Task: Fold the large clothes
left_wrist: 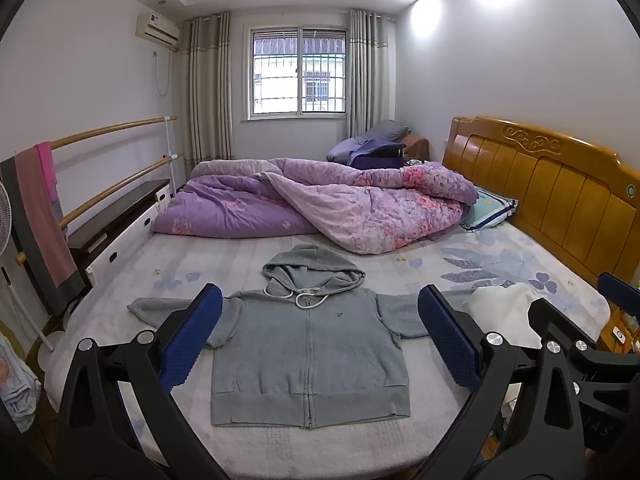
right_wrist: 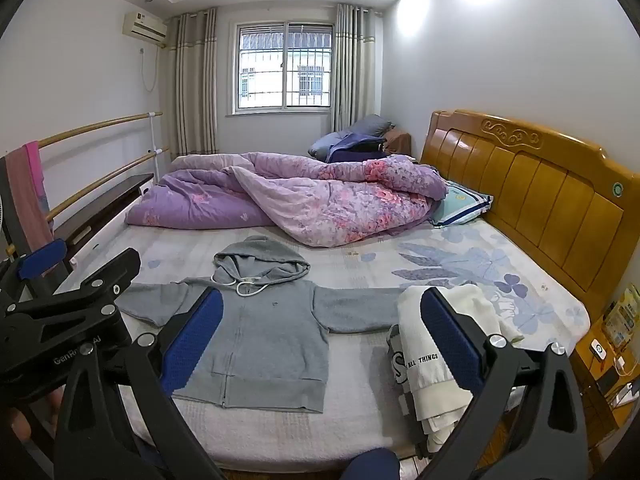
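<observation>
Two wide-spread blue pads on left gripper (left_wrist: 320,332), empty, above grey hoodie (left_wrist: 308,360) lying flat, sleeves out, on bed (left_wrist: 280,452). From right wrist: right gripper (right_wrist: 322,336) equally agape, empty; white garment (right_wrist: 432,364) just beside right sleeve, perhaps touching. Likely snags: pinching sheet along with cloth, dragging the white pile, drawstring (right_wrist: 248,286) bunching inside the fold.

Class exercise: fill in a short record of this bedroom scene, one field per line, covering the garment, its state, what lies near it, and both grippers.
garment: grey hoodie
state: flat, zipped, sleeves spread, hood up top
surface: bed sheet
neighbour: white folded clothes, at the hoodie's right sleeve end
behind: purple quilt, bunched
left gripper: open, above hoodie, holding nothing
right gripper: open, holding nothing
</observation>
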Motion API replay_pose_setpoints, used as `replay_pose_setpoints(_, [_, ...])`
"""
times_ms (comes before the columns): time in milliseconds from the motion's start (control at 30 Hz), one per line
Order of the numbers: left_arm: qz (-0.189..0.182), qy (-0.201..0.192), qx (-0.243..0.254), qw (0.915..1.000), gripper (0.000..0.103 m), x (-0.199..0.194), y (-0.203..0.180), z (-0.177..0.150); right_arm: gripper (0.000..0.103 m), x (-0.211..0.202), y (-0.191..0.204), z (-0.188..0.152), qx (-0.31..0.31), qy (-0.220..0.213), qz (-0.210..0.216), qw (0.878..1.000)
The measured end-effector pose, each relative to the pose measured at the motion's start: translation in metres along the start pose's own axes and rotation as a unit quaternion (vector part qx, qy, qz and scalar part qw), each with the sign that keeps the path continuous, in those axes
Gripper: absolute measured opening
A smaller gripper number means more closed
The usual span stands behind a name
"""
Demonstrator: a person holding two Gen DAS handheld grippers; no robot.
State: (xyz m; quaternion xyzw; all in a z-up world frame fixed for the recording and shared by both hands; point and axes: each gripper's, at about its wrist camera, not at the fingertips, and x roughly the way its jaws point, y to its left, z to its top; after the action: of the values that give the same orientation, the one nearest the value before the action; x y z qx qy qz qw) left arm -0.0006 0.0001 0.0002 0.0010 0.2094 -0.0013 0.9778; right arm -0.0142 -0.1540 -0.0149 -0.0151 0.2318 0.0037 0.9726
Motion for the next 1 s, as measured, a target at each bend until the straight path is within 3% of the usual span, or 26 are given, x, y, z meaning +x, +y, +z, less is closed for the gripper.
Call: replay_pose_setpoints(1000, [0.005, 0.009, 0.005, 0.9999, 0.098, 0.01, 0.007, -0.005, 0.095, 0.009, 0.003, -0.005, -0.001, 0.007, 0.001, 1.0])
